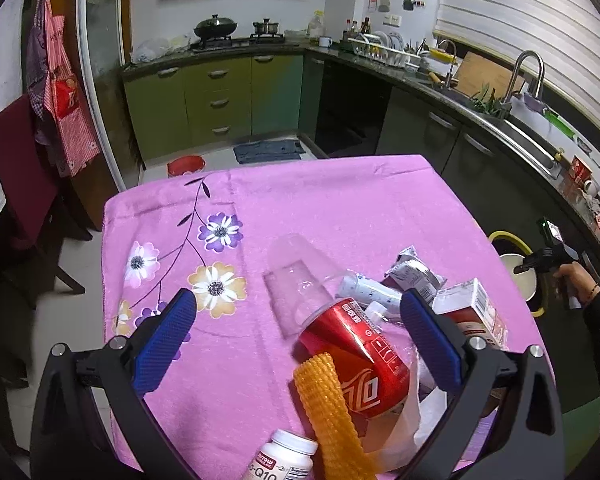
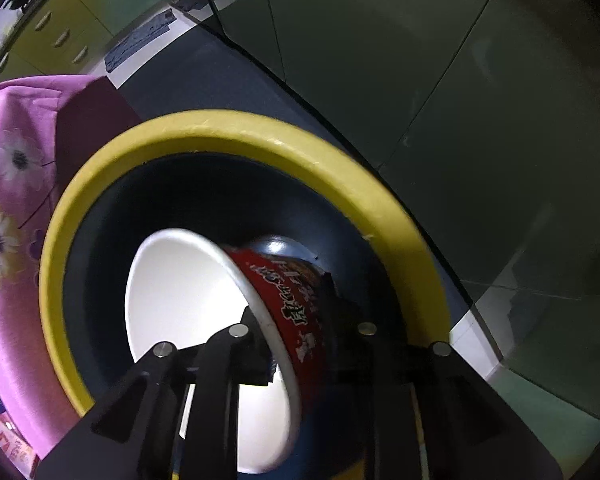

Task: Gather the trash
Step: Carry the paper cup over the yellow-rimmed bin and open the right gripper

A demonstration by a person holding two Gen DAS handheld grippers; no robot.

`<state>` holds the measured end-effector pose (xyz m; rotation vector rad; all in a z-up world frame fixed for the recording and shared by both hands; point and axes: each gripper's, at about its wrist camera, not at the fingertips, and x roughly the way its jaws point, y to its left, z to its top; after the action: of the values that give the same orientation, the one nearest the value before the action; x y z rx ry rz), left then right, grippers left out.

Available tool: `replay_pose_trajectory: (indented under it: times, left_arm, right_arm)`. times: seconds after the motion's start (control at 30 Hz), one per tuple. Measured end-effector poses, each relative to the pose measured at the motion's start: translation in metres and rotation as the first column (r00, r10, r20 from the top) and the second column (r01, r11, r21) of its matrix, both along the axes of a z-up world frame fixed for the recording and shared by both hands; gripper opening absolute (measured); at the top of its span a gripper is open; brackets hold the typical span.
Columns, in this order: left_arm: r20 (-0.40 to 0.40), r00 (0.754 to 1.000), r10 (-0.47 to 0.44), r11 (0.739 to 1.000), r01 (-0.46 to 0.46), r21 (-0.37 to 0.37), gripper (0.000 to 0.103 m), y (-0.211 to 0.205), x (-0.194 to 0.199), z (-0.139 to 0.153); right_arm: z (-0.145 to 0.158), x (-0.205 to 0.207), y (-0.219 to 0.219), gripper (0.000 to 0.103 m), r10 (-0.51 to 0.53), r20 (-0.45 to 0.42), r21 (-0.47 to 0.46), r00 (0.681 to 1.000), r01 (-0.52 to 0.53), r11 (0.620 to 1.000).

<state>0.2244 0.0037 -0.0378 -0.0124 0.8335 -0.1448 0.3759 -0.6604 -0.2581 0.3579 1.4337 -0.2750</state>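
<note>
right gripper (image 2: 296, 344): over the yellow-rimmed bin (image 2: 204, 128) to drop trash, jaws nearly together astride the noodle cup (image 2: 204, 304) rim, grip uncertain. left gripper (image 1: 296, 320): jaws spread above the red can (image 1: 360, 360) on the pink table (image 1: 340, 200). only the right wrist view shows the bin's interior; only the left shows remaining litter.

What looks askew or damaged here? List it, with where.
On the pink cloth, the red can lies on its side and looks dented, and a clear plastic cup lies tipped over beside it. Over the yellow-rimmed bin, the noodle cup hangs sideways at the right gripper.
</note>
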Motion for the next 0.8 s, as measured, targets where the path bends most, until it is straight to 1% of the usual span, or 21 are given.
replay_pose_trajectory:
  times: [0.07,0.1,0.17,0.23,0.43,0.5,0.57,0.63,0.7,0.8]
  left_arm:
    - [-0.021,1.000,0.005,1.000,-0.006,-0.010,0.097,0.000,0.004,-0.003]
    - [-0.038,0.999,0.004,1.000,-0.005,-0.019,0.097,0.001,0.006,-0.005]
    - [-0.056,0.998,0.002,1.000,-0.004,-0.026,0.097,0.001,0.009,-0.009]
    - [-0.065,0.998,0.003,1.000,-0.004,-0.016,0.097,0.002,0.010,-0.012]
    - [-0.080,0.997,-0.002,1.000,0.003,0.012,0.097,0.010,0.005,-0.016]
    - [-0.093,0.995,-0.037,0.998,0.041,0.041,0.097,0.013,-0.001,-0.018]
    - [-0.108,0.991,-0.083,0.993,0.091,0.071,0.097,0.016,-0.009,-0.021]
    - [-0.139,0.981,-0.132,0.982,0.149,0.114,0.097,0.019,-0.016,-0.028]
    - [-0.167,0.969,-0.180,0.964,0.207,0.164,0.097,0.023,-0.027,-0.036]
    - [-0.201,0.953,-0.227,0.946,0.264,0.188,0.097,0.026,-0.037,-0.048]
  right_arm:
    - [-0.002,-0.004,-0.001,0.019,0.005,0.001,-0.002,1.000,-0.005,1.000]
    - [-0.006,-0.015,-0.001,0.019,0.009,0.003,-0.004,1.000,-0.009,1.000]
    - [-0.004,-0.020,0.000,0.020,0.017,0.005,-0.005,1.000,-0.017,1.000]
    - [0.001,-0.024,0.001,0.020,0.023,0.008,-0.009,1.000,-0.023,1.000]
    - [0.017,-0.017,0.018,0.020,0.037,0.019,-0.026,0.999,-0.037,0.999]
    - [0.021,-0.013,0.025,0.024,0.045,0.032,-0.025,0.998,-0.044,0.999]
    - [0.029,-0.016,0.028,0.024,0.054,0.045,-0.014,0.998,-0.054,0.998]
    - [0.037,-0.018,0.030,0.024,0.062,0.056,-0.012,0.997,-0.061,0.998]
    - [0.048,-0.024,0.028,0.024,0.065,0.069,-0.012,0.995,-0.064,0.998]
    - [0.065,-0.032,0.025,0.024,0.065,0.091,-0.012,0.994,-0.064,0.998]
